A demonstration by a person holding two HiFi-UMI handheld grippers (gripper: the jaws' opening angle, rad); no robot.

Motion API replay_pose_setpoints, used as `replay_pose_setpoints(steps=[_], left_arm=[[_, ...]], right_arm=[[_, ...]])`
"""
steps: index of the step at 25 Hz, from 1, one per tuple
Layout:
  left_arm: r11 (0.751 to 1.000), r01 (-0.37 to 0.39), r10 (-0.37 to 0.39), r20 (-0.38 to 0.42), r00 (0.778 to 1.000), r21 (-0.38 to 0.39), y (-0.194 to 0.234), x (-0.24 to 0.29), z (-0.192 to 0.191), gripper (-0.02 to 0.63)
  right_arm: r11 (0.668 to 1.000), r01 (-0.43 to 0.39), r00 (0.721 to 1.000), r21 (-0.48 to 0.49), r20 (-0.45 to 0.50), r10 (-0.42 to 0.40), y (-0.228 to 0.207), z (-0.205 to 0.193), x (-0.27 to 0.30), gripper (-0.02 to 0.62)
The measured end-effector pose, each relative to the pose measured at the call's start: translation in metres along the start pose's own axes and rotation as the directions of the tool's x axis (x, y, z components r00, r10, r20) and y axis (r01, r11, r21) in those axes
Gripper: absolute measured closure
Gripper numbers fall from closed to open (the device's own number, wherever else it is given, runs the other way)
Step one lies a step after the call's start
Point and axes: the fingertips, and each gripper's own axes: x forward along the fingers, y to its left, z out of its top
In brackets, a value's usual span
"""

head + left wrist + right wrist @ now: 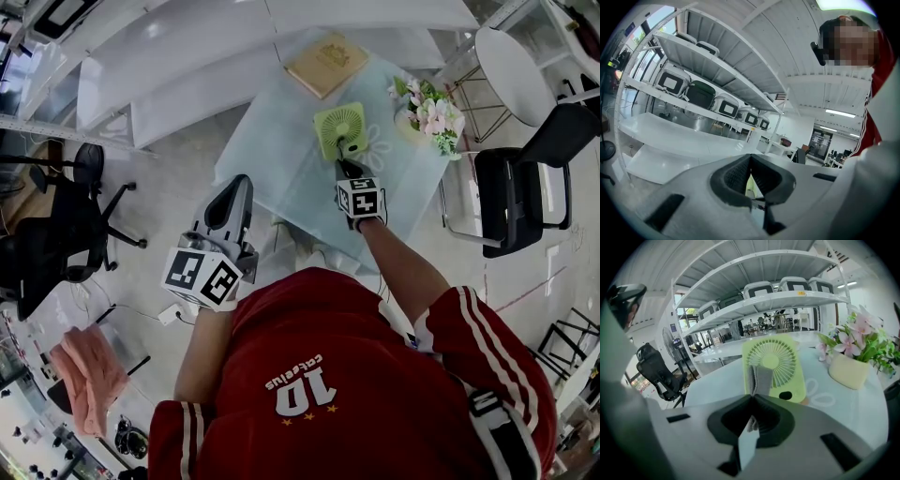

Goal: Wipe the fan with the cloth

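Right gripper (pixel 752 397) is clamped on a grey cloth (pixel 760 379), and the folded edge looks pressed against the front grille of the little green fan (pixel 782 361). The fan stands on the glass table (pixel 272 150) near a flower pot (pixel 428 118). Left gripper (pixel 750 158) hangs off the table's near edge, its 2 jaws pinched together, empty I think.

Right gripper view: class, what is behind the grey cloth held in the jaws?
The green fan stands upright behind the cloth, which the right gripper holds. The cloth hides the lower left of the fan's front.
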Motion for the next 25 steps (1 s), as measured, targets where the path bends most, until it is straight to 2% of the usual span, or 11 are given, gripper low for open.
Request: replay_pose_setpoints(steps=[25], left_arm=[[1.000, -0.010, 0.010, 0.003, 1.000, 0.016, 0.013, -0.010, 0.006, 0.603]], right_arm=[[0.999, -0.042, 0.999, -0.016, -0.008, 0.041, 0.031, 0.006, 0.013, 0.583]])
